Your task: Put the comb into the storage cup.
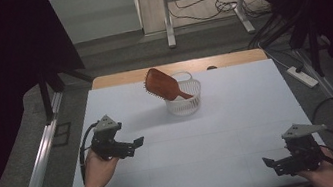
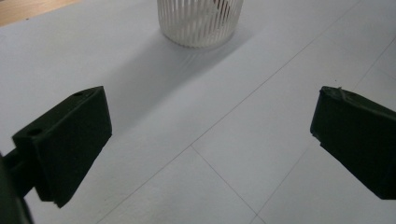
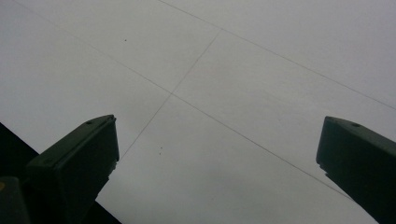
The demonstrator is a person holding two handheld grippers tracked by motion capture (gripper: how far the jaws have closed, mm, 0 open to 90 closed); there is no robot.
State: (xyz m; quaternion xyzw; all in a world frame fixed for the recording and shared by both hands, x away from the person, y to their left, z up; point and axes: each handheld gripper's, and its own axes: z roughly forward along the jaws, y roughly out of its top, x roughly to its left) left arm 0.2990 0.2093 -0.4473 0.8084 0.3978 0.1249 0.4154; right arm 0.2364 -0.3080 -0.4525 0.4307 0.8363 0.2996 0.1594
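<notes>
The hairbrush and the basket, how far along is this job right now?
Looks done: the brown hairbrush stands handle-down in the white slatted basket, its head leaning over the rim. In hand: nothing. The left hand-held gripper and right hand-held gripper are both open, jaws wide apart over bare table, well away from the basket. Left: apparently little, unless the brush should sit lower.
</notes>
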